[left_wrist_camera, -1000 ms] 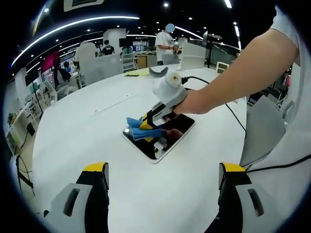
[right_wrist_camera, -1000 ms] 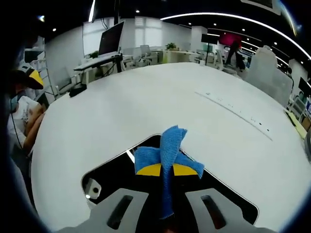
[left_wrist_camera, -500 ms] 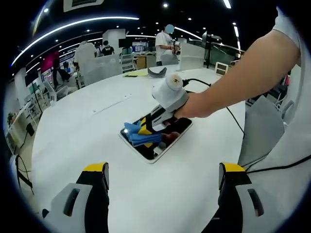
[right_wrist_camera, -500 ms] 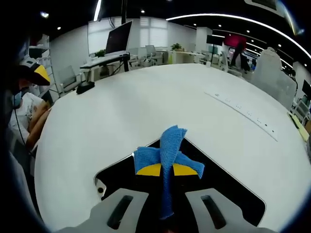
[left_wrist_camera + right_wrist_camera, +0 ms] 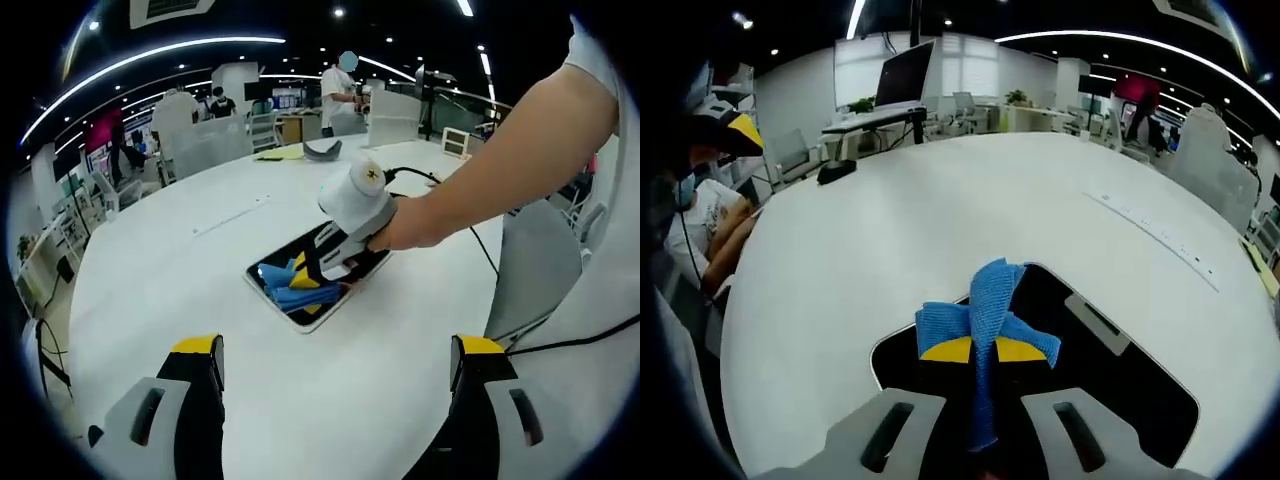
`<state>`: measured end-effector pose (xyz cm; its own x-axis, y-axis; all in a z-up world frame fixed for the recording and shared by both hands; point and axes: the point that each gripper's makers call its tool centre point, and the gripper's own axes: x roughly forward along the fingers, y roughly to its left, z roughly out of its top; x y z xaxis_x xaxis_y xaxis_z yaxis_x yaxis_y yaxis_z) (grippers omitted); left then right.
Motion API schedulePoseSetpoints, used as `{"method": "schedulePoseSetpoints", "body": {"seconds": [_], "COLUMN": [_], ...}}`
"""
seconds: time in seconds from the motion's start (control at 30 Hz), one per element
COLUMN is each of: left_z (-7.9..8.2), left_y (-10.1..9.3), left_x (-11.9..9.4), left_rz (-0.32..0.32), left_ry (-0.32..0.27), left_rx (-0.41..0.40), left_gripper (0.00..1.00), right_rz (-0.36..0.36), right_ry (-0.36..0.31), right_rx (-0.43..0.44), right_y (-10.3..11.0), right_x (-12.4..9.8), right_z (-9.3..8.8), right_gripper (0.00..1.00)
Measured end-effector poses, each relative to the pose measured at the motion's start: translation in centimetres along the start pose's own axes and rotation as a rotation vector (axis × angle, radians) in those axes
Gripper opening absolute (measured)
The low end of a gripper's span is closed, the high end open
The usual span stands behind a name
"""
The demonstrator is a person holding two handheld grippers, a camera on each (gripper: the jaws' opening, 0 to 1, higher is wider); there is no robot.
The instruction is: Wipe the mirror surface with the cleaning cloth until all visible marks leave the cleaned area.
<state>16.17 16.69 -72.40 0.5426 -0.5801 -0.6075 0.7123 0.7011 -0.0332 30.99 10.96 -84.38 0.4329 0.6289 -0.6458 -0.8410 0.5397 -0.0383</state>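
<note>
While the left claw (image 5: 335,400) gapes, the right claw (image 5: 974,349) pinches the cloth (image 5: 986,318) onto the mirror (image 5: 1110,385).

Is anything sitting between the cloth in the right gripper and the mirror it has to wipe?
Nothing visible. The right gripper is shut on the blue cloth, which hangs directly over the dark mirror lying flat on the white table. The left gripper view shows the cloth on the mirror's near end.

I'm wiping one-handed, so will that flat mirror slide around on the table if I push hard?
Probably yes: the mirror lies flat and unheld on a smooth white table. It looks thin, so likely light and fragile. The soft blue cloth should drag little.
</note>
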Motion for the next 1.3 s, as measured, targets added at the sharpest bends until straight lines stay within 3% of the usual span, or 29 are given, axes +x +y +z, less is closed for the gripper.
{"method": "schedulePoseSetpoints", "body": {"seconds": [0.6, 1.3], "left_z": [-0.4, -0.7], "left_y": [-2.1, -2.5], "left_x": [-1.0, -1.7], "left_rz": [-0.009, -0.017], "left_ry": [-0.003, -0.004], "left_rx": [0.017, 0.036], "left_gripper": [0.95, 0.94], "right_rz": [0.007, 0.002], "right_ry": [0.001, 0.010], "right_rx": [-0.005, 0.006], "right_y": [2.1, 3.6], "right_x": [-1.0, -1.6], "right_z": [-0.8, -1.3], "right_gripper": [0.02, 0.02]}}
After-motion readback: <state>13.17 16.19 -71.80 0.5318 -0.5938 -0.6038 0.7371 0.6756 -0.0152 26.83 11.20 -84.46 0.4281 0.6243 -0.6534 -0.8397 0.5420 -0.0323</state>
